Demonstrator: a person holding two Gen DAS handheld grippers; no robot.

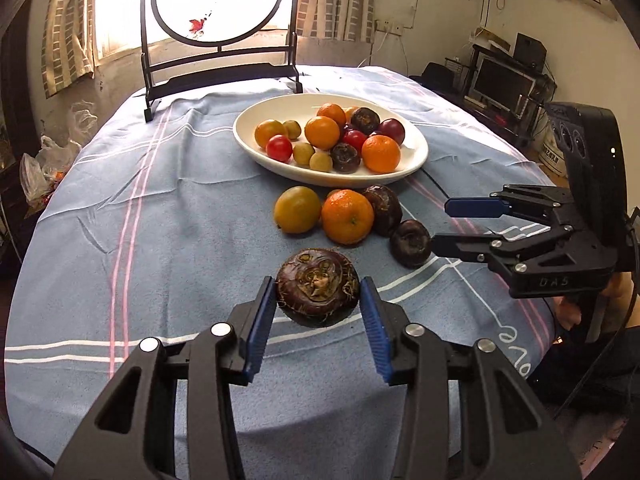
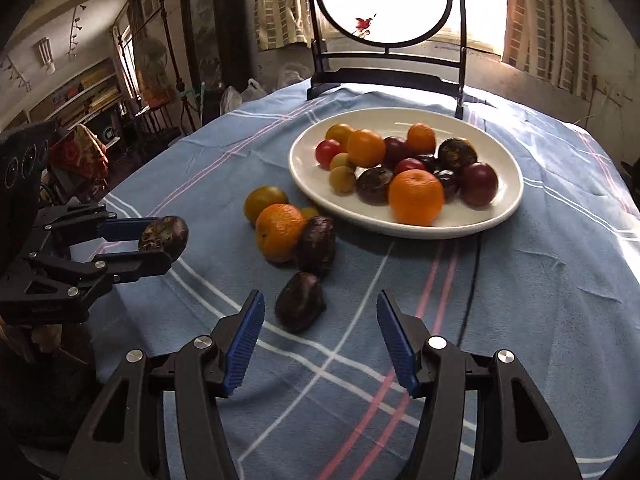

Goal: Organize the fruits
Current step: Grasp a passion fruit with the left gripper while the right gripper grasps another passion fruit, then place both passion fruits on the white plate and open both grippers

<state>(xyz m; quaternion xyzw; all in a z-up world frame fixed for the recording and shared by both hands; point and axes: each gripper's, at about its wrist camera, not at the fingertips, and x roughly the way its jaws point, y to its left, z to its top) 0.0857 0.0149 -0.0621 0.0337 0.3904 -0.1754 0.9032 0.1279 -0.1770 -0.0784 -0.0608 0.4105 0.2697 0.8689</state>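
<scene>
left gripper (image 1: 319, 294) clamps dark water chestnut (image 1: 318, 285) between blue pads, lifted clear of blue striped tablecloth (image 1: 160, 208). right gripper (image 2: 320, 320) hangs with jaws apart and empty, just behind second water chestnut (image 2: 301, 300) lying on cloth. mandarin (image 2: 279, 231), yellow-green citrus (image 2: 264, 200) and third chestnut (image 2: 316, 245) cluster beside white oval plate (image 2: 502, 208) heaped with fruit.

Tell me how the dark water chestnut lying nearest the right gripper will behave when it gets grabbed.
The water chestnut looks hard, so it probably won't squash. Its flattened, lopsided shape suggests it will wobble rather than roll far on the tablecloth. Its smooth skin may slip between the open right gripper's pads.
</scene>
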